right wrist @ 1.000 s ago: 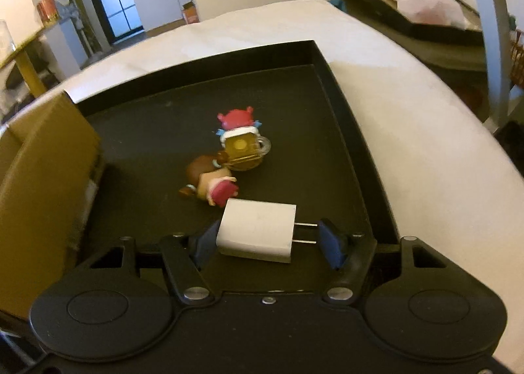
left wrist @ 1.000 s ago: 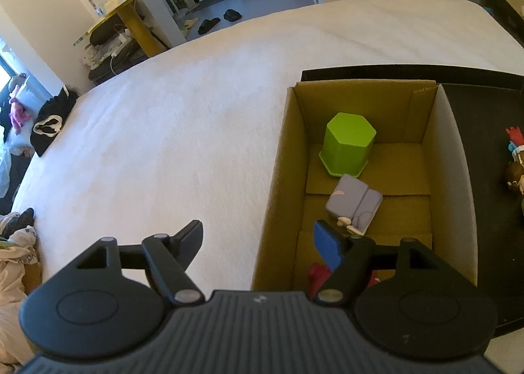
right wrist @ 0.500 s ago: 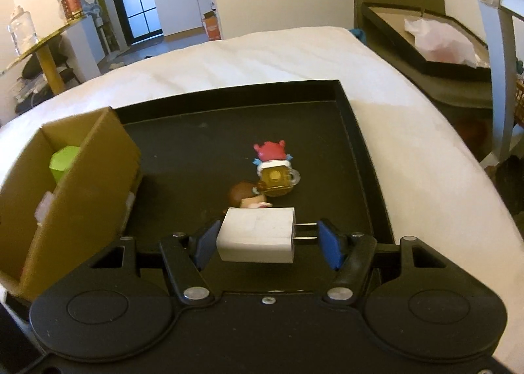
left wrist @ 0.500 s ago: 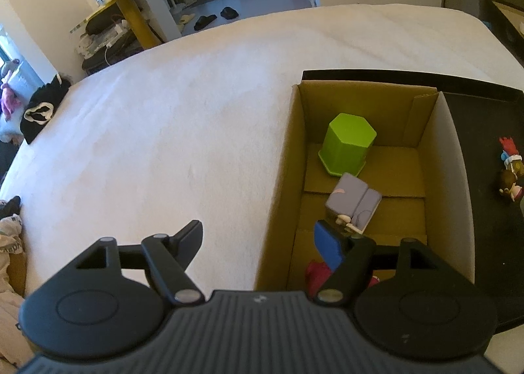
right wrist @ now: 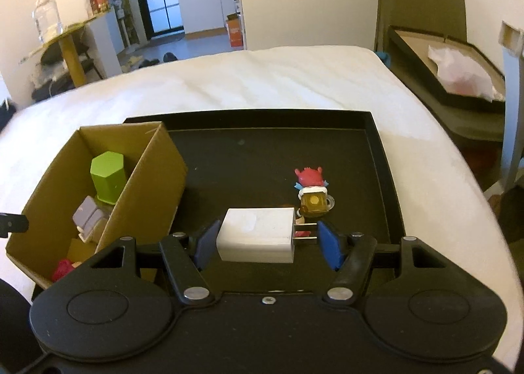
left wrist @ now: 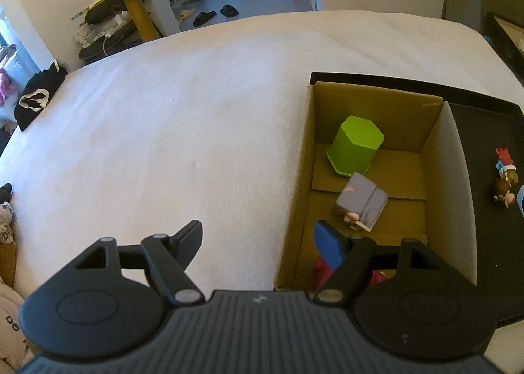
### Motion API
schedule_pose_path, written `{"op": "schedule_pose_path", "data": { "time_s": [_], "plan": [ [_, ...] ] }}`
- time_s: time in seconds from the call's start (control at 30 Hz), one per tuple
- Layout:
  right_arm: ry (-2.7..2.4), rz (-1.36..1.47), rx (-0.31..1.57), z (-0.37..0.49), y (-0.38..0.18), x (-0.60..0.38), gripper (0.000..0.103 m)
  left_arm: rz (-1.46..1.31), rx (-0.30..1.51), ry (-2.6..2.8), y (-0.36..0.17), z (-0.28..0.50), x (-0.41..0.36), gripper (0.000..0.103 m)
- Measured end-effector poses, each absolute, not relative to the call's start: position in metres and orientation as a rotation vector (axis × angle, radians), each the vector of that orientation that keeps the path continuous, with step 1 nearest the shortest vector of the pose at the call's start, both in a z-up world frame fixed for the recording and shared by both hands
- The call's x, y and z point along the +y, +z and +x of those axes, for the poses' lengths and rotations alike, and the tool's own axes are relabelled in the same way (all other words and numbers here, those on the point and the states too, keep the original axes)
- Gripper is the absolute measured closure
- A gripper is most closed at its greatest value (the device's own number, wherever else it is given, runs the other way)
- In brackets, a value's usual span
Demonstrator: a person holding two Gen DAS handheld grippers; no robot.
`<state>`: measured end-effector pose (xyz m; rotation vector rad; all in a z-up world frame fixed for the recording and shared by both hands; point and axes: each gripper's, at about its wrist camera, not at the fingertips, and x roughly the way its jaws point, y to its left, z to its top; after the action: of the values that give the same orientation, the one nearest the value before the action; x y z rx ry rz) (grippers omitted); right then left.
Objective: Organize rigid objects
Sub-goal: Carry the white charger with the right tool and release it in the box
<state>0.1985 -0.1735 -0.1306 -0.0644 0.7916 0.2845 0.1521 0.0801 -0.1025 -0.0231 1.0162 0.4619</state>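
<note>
Three items sit in the cardboard box [left wrist: 455,184] as your left wrist camera sees it: one green hexagonal pot [left wrist: 355,144], one lilac block toy [left wrist: 362,202], and one red piece [left wrist: 319,270] half hidden behind the finger. Your left tool [left wrist: 258,238] hangs released, jaws spread wide with nothing between them, over the white bed [left wrist: 180,111] just beside the box's left wall. One figurine cluster [left wrist: 504,184] shows on the black tray [left wrist: 484,151] at the right edge; how many pieces it is, you can't tell from here.

One white charger plug [right wrist: 257,238] fills the right wrist view, and that's your task item. Your right tool [right wrist: 265,241] is grasping it: left pad on the plastic body, right pad against the tips of the two metal prongs [right wrist: 304,231]. It hangs above the tray, right of the box. Expect it light, stiff, smooth-sided and not fragile. Holding by the prong tips is a thin contact, so it could pivot or slip; the broad flat faces would be the safer place to pinch. Same box count here: one green pot, one lilac block, one red piece. On the tray, one red-topped figure [right wrist: 309,177] and one amber mug-shaped toy [right wrist: 314,202], touching, with something more tucked behind the plug.
</note>
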Motion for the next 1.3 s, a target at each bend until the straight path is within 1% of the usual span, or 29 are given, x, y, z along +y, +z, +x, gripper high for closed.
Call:
{"op": "schedule_pose_path", "data": {
  "time_s": [0.5,1.0,1.17,1.23,1.3],
  "plan": [
    [0.334,-0.153,0.759,0.193,-0.105,-0.129,0.040,-0.079,0.987,0.436,-0.101,0.146,0.091,0.029],
    [0.444,-0.219,0.734,0.186,-0.097,-0.078,0.040,-0.123,0.956,0.394,-0.115,0.144,0.092,0.030],
    [0.496,-0.266,0.720,0.182,-0.097,-0.058,0.040,-0.144,0.937,0.379,-0.118,0.140,0.094,0.034],
    [0.514,-0.295,0.706,0.181,-0.099,-0.049,0.040,-0.155,0.925,0.367,-0.118,0.138,0.096,0.039],
    [0.524,-0.328,0.698,0.182,-0.100,-0.042,0.040,-0.162,0.921,0.349,-0.119,0.137,0.096,0.051]
  ]
}}
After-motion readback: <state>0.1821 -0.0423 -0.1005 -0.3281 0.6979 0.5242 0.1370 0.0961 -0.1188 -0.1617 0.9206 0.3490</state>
